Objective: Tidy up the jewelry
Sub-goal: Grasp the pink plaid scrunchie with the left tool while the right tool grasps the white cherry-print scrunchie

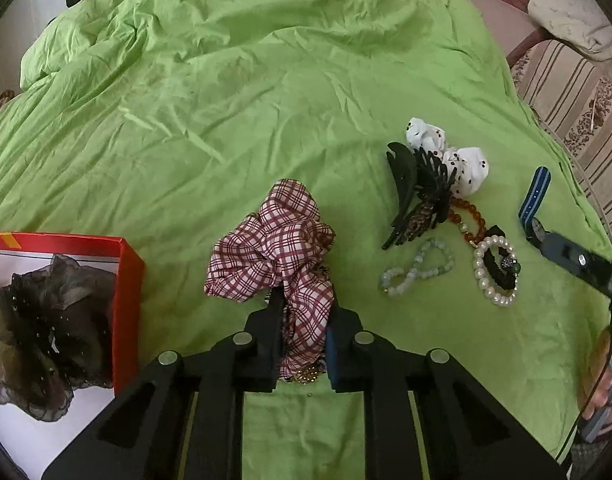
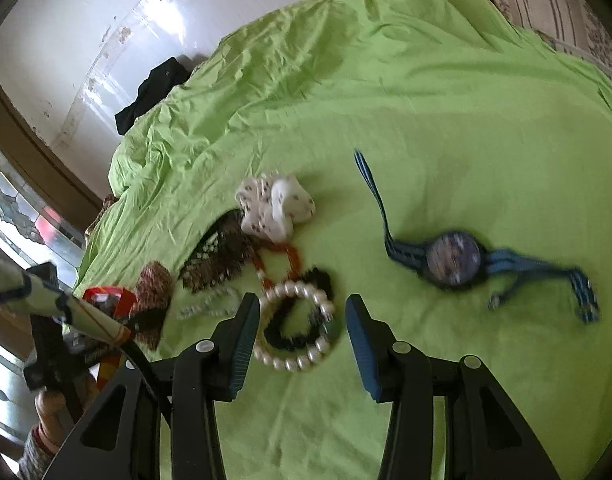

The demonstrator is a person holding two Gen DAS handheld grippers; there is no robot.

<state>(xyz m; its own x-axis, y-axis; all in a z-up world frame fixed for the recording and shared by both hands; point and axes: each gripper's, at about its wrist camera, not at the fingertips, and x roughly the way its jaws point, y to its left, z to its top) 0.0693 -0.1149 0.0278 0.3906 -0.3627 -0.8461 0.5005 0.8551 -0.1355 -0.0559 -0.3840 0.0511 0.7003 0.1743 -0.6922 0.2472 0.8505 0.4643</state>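
My left gripper (image 1: pixel 303 320) is shut on a red-and-white plaid scrunchie (image 1: pixel 273 240) lying on the green sheet (image 1: pixel 225 120); the cloth is pinched between both pads. To its left, a red box (image 1: pixel 129 280) holds a dark gauzy scrunchie (image 1: pixel 45 328). My right gripper (image 2: pixel 301 312) stands open just above a pearl bracelet (image 2: pixel 289 364) that rings a black hair tie (image 2: pixel 285 336); the pads touch nothing. A blue-strapped watch (image 2: pixel 454 260) lies to the right of it.
A black claw clip (image 1: pixel 406 188), a white dotted scrunchie (image 1: pixel 446 156), an amber bead bracelet (image 1: pixel 466 216) and a pale bead bracelet (image 1: pixel 418 268) are clustered right of the plaid scrunchie. A striped sofa (image 1: pixel 566 92) borders the sheet on the right.
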